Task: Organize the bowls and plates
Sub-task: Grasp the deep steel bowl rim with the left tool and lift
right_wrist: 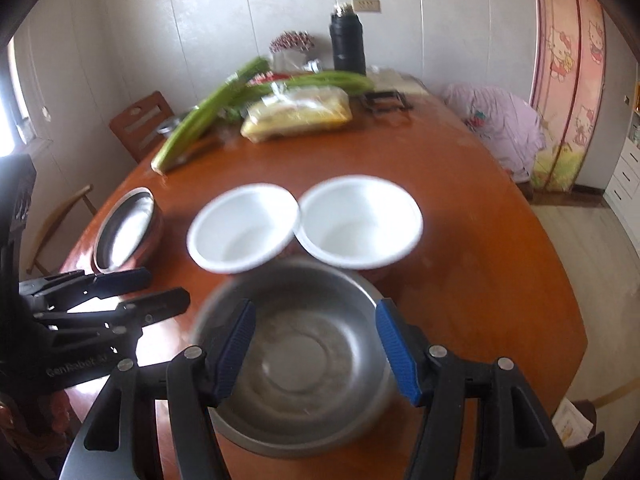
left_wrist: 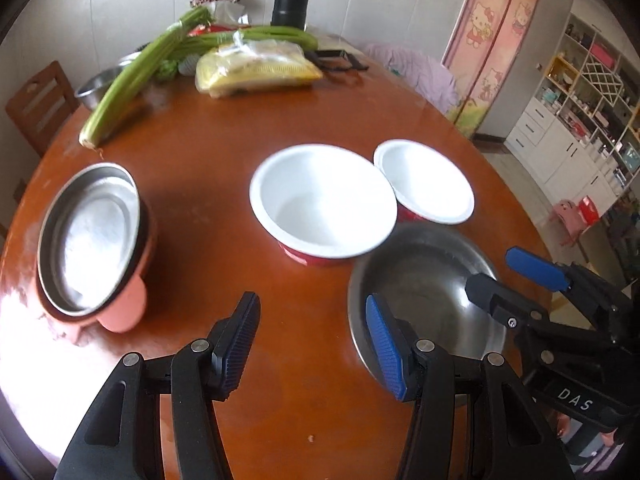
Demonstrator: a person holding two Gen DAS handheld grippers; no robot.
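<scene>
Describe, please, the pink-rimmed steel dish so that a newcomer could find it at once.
Start from the round brown table and look to its left edge, away from the two white bowls and the plain steel basin. The steel dish sits there alone, nested in a pink outer shell with a stubby pink handle, which no neighbour has.
</scene>
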